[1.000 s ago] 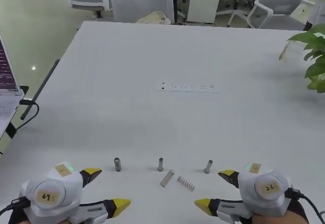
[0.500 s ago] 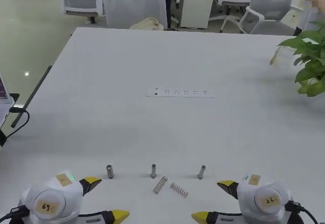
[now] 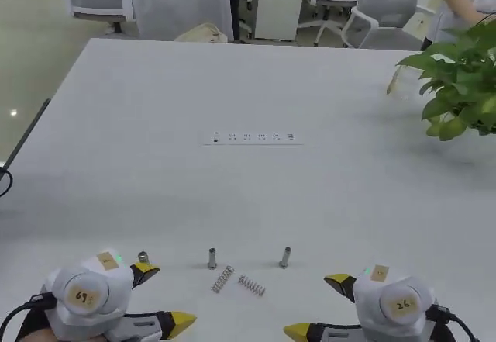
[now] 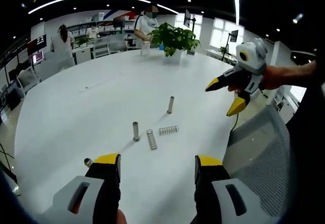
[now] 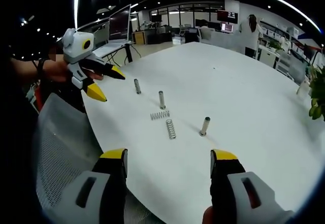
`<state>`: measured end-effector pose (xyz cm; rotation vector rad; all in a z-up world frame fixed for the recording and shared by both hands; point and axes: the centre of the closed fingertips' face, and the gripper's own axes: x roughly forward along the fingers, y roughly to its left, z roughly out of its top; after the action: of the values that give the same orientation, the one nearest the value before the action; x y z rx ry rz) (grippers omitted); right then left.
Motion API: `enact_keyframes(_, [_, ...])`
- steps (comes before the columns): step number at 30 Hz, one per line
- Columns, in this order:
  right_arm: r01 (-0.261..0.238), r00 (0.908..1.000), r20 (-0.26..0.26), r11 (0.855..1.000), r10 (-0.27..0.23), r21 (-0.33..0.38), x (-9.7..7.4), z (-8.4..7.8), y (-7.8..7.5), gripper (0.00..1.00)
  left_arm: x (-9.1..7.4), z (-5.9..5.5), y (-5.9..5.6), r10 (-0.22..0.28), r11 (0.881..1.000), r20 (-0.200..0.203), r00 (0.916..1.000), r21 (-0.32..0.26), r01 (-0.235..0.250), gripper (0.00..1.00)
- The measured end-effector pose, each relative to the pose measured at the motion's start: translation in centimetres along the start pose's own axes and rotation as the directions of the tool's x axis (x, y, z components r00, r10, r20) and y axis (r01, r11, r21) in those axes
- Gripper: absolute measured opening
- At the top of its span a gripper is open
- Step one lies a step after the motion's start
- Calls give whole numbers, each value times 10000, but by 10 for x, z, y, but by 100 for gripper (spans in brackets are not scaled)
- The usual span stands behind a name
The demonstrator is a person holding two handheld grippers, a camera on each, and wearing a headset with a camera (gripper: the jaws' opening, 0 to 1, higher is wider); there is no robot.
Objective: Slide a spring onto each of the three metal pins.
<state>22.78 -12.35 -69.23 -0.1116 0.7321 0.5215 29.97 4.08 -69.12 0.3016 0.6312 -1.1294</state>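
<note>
While we hold nothing, left tongs [image 3: 169,295]: jaws wide and empty, poised over the near edge of the table [image 3: 248,86].
Right tongs [image 3: 313,305]: jaws wide too, empty, level with the left tongs and well apart from them.
Springs: two lie loose just ahead of our tongs and between them. The left spring [image 3: 222,278] and the right spring [image 3: 251,285] sit close together; we cannot tell whether they touch.
Pins: three stand upright in a row just beyond the springs. The left pin [image 3: 142,258] is just past the left tongs' far jaw, the middle pin [image 3: 212,258] is between our tongs, and the right pin [image 3: 285,257] is ahead of the right tongs, to their inner side.
Progress: the middle and right pins look bare. The left pin seems ribbed in the right gripper view, so we judge it may already wear a spring, though we cannot be sure. Two springs are left to fit.
Next: we judge one pair of tongs must close on a loose spring.
Farther off: a socket strip [image 3: 253,137], then a plant [image 3: 457,86] far beyond the right tongs.
</note>
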Motion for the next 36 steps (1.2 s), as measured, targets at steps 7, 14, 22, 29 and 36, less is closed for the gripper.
enact_keyframes(7, [76,10000,-43,9999,-76,76,-6,-6,-3,65,27,1,-4,-445,9989,-294,9986,116,448,53])
enact_keyframes(14, [93,9999,-53,9998,-92,193,-8,-9,-1,65,49,0,-2,-637,9979,-480,9968,-119,632,48])
enact_keyframes(22, [98,9999,-71,9994,-95,335,-9,-14,-1,64,71,-7,4,-569,9976,-801,9952,-442,535,39])
enact_keyframes(29, [127,9998,-138,9990,-121,431,-10,-18,-2,63,88,-14,6,-299,9964,-962,9949,-818,220,29])
enact_keyframes(36, [157,9997,-186,9986,-148,501,-11,-21,-5,62,101,-21,7,-70,9956,-1202,9927,-941,-44,21])
